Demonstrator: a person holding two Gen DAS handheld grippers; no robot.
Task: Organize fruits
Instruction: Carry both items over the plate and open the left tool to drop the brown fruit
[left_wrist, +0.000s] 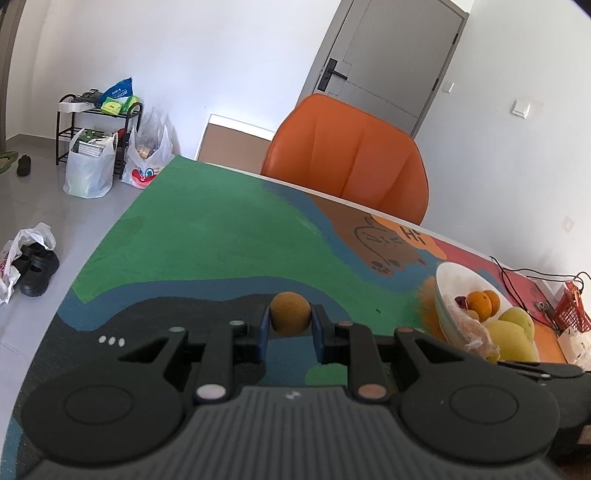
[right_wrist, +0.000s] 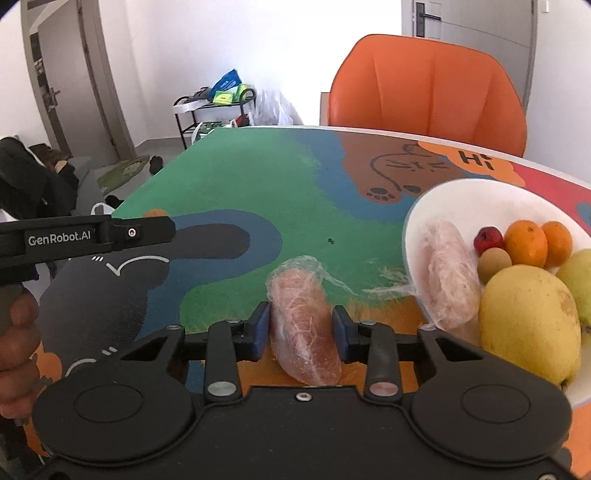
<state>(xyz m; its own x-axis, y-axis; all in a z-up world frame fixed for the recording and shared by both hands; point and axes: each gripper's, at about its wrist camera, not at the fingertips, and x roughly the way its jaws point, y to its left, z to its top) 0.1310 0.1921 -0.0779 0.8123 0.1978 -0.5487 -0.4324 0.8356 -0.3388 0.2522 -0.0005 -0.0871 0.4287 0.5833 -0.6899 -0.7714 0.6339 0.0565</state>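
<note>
My left gripper (left_wrist: 291, 314) is shut on a small round brown fruit (left_wrist: 290, 313), held just above the painted table mat (left_wrist: 207, 236). My right gripper (right_wrist: 300, 314) is shut on a pink fruit segment in plastic wrap (right_wrist: 295, 288), which lies lengthwise between the blue pads over the mat's near edge. To the right stands a white bowl (right_wrist: 461, 192) holding a second wrapped segment (right_wrist: 447, 273), two oranges (right_wrist: 526, 242), a small red fruit (right_wrist: 488, 238), a brown round fruit (right_wrist: 494, 263) and yellow mangoes (right_wrist: 530, 325). The left wrist view shows the same bowl (left_wrist: 454, 273) at right.
An orange chair (right_wrist: 428, 92) stands behind the table's far edge. A red basket (left_wrist: 570, 306) and black cables (left_wrist: 517, 273) lie at the far right of the table. A hand (right_wrist: 18, 332) holds the left gripper's body (right_wrist: 92, 236) at the left. Bags and shoes sit on the floor (left_wrist: 88, 166).
</note>
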